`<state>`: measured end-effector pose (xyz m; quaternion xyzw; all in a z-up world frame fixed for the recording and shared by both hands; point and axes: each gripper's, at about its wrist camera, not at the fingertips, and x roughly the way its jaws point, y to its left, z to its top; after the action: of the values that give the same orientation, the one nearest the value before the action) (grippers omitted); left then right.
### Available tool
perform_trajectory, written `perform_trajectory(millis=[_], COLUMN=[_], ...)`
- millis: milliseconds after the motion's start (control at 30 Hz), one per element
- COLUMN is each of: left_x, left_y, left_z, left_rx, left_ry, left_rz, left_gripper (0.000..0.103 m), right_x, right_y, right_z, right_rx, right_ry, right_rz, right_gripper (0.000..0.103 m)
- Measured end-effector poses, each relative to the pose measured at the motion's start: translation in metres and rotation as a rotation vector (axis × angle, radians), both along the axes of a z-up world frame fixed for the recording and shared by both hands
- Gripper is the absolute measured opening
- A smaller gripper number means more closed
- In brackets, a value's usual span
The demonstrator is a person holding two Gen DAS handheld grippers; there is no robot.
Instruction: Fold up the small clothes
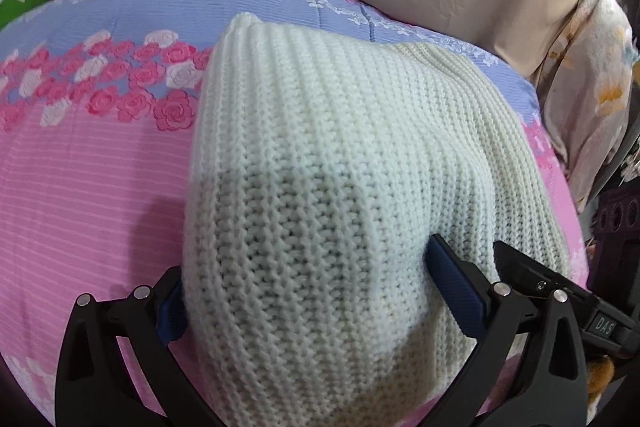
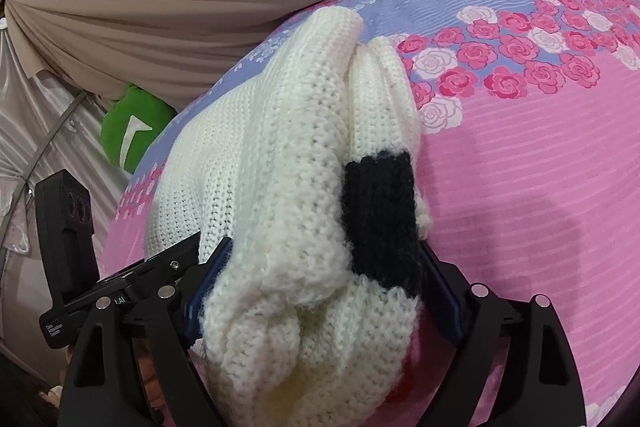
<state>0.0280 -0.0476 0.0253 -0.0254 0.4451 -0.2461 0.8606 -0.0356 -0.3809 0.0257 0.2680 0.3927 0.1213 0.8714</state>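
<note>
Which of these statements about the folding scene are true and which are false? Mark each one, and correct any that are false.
1. Both hand-held grippers grip the white knitted garment. True: the left hand-held gripper and the right hand-held gripper each have knit bunched between their fingers.
2. The garment is plain white all over. False: the right wrist view shows a black patch on it.
3. The garment lies over a bedsheet printed with roses. True.
4. The sheet is green and yellow. False: it is pink and lilac-blue.
5. A green cushion sits beyond the sheet's edge. True.
</note>
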Motion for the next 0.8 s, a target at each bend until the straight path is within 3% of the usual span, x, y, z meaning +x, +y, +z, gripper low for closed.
perform_trajectory(millis=[100, 133, 167, 233, 267, 333, 367, 533, 667, 800], left_x=[0.0, 0.001, 0.002, -0.001, -0.004, -0.009, -0.011, -0.024, -0.041, -0.064], left_y=[-0.001, 0.0, 0.001, 0.004, 0.003, 0.002, 0.002, 0.007, 0.017, 0.035], left_z=[0.0, 0.0, 0.001, 0.008, 0.013, 0.026, 0.033, 0.086, 0.147, 0.208], left_rx=[-0.009, -0.018, -0.027, -0.041, -0.037, -0.03, -0.033, -0.115, -0.188, -0.245], left_ry=[-0.004, 0.0, 0.004, -0.013, -0.032, -0.071, -0.086, -0.187, -0.333, -0.514], left_rz=[-0.019, -0.024, -0.032, -0.054, -0.066, -0.1, -0.118, -0.212, -0.269, -0.322], left_gripper=[0.098, 0.098, 0.098, 0.086, 0.074, 0.052, 0.05, 0.043, 0.043, 0.043], right_x=[0.001, 0.001, 0.001, 0.0, -0.001, -0.007, -0.011, -0.034, -0.058, -0.068], right_y=[-0.008, -0.01, -0.011, -0.014, -0.014, -0.008, -0.005, 0.003, 0.013, 0.044], right_z=[-0.002, -0.003, -0.003, -0.005, -0.003, 0.009, 0.017, 0.078, 0.147, 0.212], right_rx=[0.033, 0.045, 0.056, 0.119, 0.126, 0.081, 0.063, -0.018, -0.074, -0.131], right_ry=[-0.001, 0.001, 0.003, 0.005, 0.0, -0.034, -0.056, -0.213, -0.399, -0.581], right_rz=[-0.002, -0.005, -0.006, -0.003, -0.012, -0.034, -0.041, -0.076, -0.074, -0.024], right_gripper=[0.084, 0.08, 0.07, 0.054, 0.048, 0.043, 0.041, 0.037, 0.027, 0.027])
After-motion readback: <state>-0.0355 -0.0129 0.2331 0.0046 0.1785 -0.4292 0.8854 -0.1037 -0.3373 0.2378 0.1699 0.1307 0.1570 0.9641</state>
